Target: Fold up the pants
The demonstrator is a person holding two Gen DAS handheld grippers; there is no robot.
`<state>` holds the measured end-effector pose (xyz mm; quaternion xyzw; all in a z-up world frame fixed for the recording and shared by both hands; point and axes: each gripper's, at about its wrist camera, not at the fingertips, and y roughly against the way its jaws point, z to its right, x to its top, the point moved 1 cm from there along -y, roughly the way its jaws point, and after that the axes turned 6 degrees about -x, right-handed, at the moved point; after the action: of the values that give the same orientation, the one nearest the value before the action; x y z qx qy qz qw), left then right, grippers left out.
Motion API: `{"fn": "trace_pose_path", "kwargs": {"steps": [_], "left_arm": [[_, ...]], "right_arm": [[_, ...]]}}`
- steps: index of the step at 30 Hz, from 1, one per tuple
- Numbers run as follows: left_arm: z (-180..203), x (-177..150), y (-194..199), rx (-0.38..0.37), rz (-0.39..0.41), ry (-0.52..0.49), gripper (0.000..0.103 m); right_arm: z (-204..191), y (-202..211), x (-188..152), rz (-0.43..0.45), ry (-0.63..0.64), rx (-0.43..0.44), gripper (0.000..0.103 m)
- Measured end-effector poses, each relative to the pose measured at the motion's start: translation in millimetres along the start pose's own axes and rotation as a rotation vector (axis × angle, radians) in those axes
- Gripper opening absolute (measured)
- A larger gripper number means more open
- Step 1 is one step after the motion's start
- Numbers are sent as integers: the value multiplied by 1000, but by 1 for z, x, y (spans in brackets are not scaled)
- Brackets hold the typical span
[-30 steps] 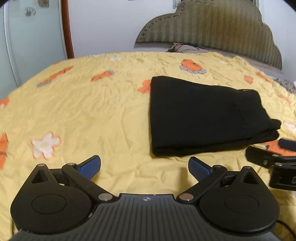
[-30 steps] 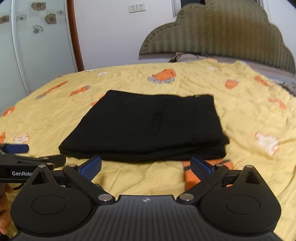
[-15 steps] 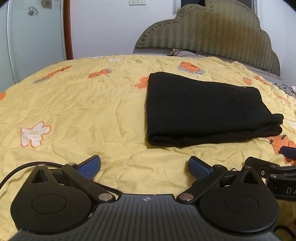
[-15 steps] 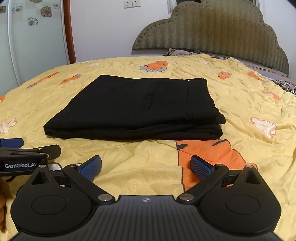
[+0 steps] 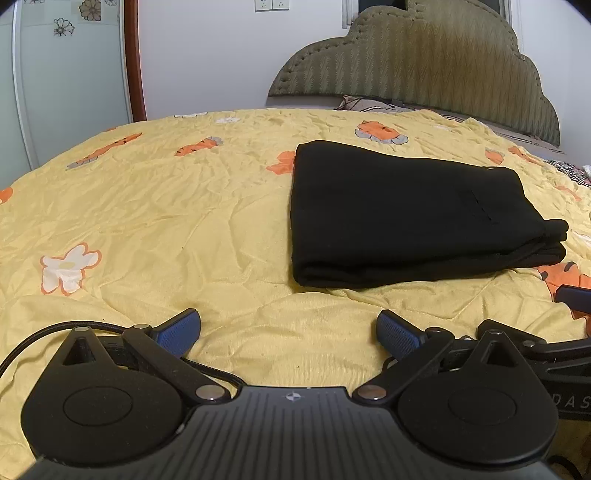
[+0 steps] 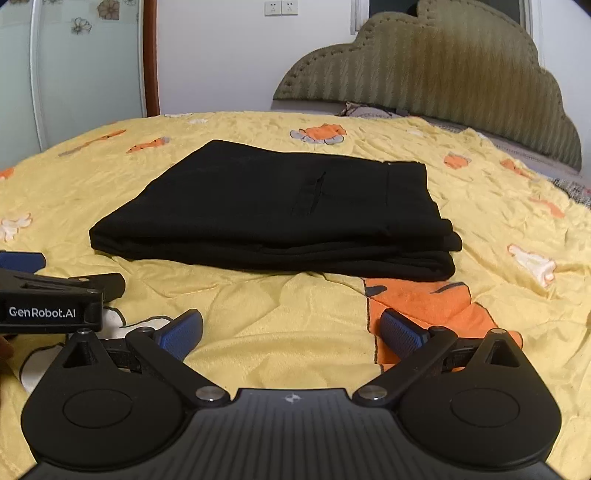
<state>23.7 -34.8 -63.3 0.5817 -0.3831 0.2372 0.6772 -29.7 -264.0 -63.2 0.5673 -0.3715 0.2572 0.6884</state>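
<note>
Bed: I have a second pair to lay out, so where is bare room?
The widest bare quilt lies left of the folded pants. A narrower strip runs right of them. Nearest, the left gripper and right gripper crowd it.

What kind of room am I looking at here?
Most likely a home bedroom. A bed with a yellow flowered bedspread fills the view, a padded headboard stands against the wall, and folded black pants lie on the bed.

Bed (image 5: 147,221) under yellow quilt, orange and white flower prints. Olive scalloped headboard (image 5: 424,62) at far end. White wall (image 6: 221,55), twin socket (image 6: 280,7). Frosted flowered door (image 6: 85,66), brown frame, at left.
</note>
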Motion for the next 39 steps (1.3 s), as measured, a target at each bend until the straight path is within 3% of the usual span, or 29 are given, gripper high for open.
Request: {"fn": "trace_pose_path", "kwargs": {"steps": [13, 39], "left_arm": [[-1, 0, 0, -6, -2, 4, 103], [-1, 0, 0, -6, -3, 5, 103]], "right_arm": [[3, -1, 0, -3, -7, 41, 103], [0, 3, -2, 20, 0, 22, 103]]}}
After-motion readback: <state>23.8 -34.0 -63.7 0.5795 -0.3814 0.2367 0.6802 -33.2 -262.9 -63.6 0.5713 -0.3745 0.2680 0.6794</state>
